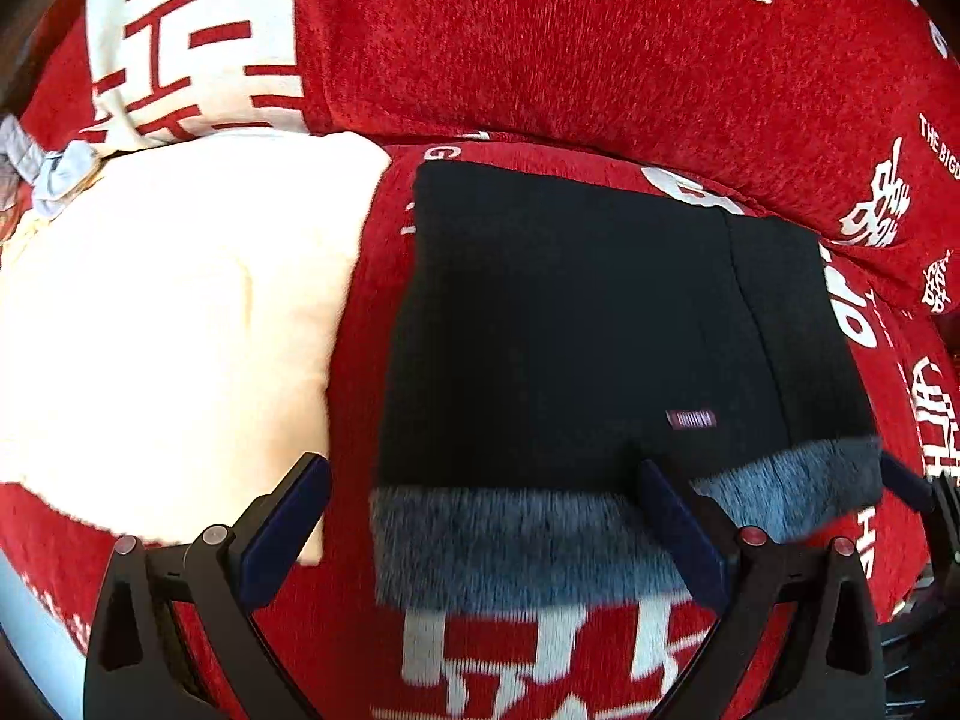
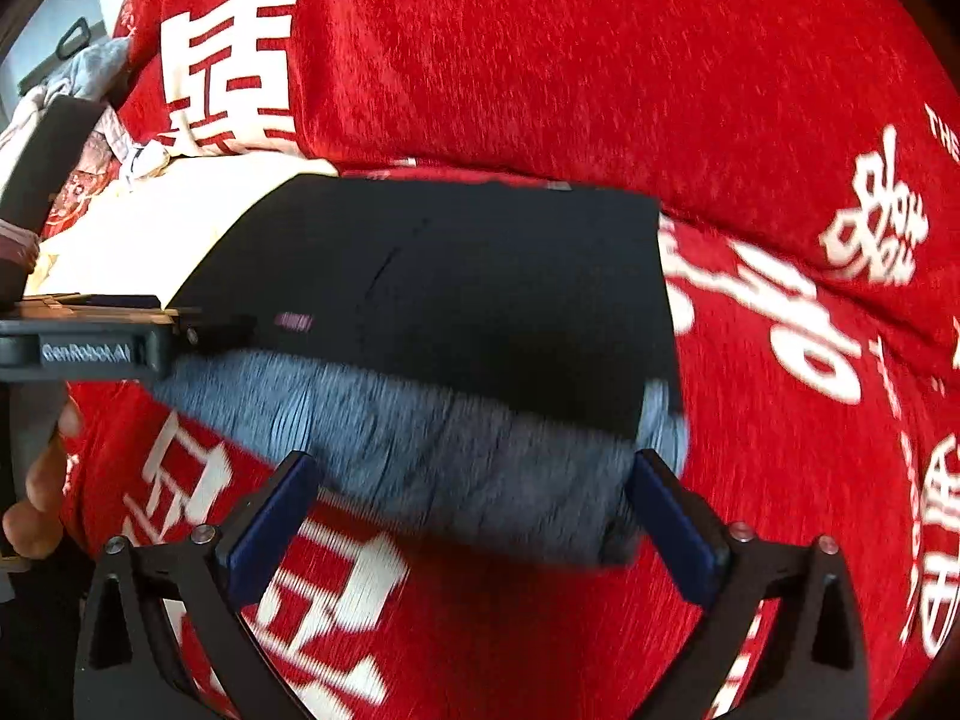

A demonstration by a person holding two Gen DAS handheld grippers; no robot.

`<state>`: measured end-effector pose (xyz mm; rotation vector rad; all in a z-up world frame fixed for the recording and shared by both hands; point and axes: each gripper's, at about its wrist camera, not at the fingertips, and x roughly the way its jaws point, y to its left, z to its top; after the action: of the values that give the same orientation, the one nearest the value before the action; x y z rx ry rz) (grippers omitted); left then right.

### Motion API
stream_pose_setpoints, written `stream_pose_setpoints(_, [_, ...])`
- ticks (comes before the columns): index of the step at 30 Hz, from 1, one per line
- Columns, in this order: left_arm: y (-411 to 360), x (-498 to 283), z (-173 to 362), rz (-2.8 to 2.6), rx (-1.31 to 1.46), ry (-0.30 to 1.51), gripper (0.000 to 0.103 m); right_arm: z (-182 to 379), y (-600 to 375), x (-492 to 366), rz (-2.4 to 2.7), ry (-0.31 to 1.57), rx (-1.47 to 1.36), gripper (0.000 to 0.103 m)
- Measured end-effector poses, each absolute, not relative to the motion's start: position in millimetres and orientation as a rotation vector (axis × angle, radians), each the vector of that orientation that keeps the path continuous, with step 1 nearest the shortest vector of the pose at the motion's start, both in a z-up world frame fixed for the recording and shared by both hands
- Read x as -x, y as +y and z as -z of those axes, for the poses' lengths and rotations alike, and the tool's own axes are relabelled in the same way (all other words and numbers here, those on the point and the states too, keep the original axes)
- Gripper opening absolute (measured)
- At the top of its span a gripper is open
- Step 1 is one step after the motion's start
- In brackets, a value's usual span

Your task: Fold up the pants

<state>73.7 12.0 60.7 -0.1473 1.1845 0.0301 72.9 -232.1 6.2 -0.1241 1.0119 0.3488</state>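
We are working over a red cover [image 1: 600,60] printed with white characters, and we take the black pants [image 1: 558,324] lying on it as our landmark. The pants lie folded into a compact rectangle, with a grey fleecy lining [image 1: 510,540] showing as a band along the edge nearest both grippers. On the left side of the pants, touching or just beside them, sits a cream cushion [image 1: 168,330]. Past the cushion, further from the pants, is a small heap of pale clothing [image 2: 96,72], too blurred to identify.

The fold's long axis runs side to side across both views, so the lining edge faces us broadside. Our left gripper [image 1: 486,522] is spread wide, its left finger off the pants' left edge and its right finger over the lining band, holding nothing. Our right gripper [image 2: 468,510] is likewise spread and empty, straddling the lining near the right corner of the pants. A small woven label [image 1: 691,419] sits on the black cloth just behind the lining.

We judge both grippers about equally near, each facing its own half of that edge.
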Motion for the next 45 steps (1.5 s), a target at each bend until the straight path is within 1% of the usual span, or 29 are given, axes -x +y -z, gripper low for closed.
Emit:
stream_pose_setpoints(5, [9, -47, -79, -0.045, 0.131, 1.137, 0.102, -27, -236, -46, -0.28, 0.944, 0.108, 0.102])
stream_pose_setpoints(9, [6, -28, -91, -0.052, 0.118, 1.109, 0.102, -36, -232, -35, -0.24, 0.921, 0.144, 0.102])
stream_pose_setpoints(14, [-1, -8, -103, -0.058, 0.096, 1.072, 0.102, -44, -230, -26, -0.182, 0.908, 0.113, 0.102])
stream_pose_setpoints(30, [-22, 39, -126, -0.036, 0.097, 0.97, 0.102, -41, -235, 16, -0.102, 0.899, 0.1, 0.102])
stream_pose_setpoints(39, [-31, 53, -127, -0.04, 0.083, 0.927, 0.102, -39, -249, 24, -0.091, 0.906, 0.066, 0.102])
stream_pose_setpoints(45, [-41, 58, -124, -0.024, 0.05, 0.932, 0.102, -40, -249, 25, -0.084, 0.899, 0.067, 0.102])
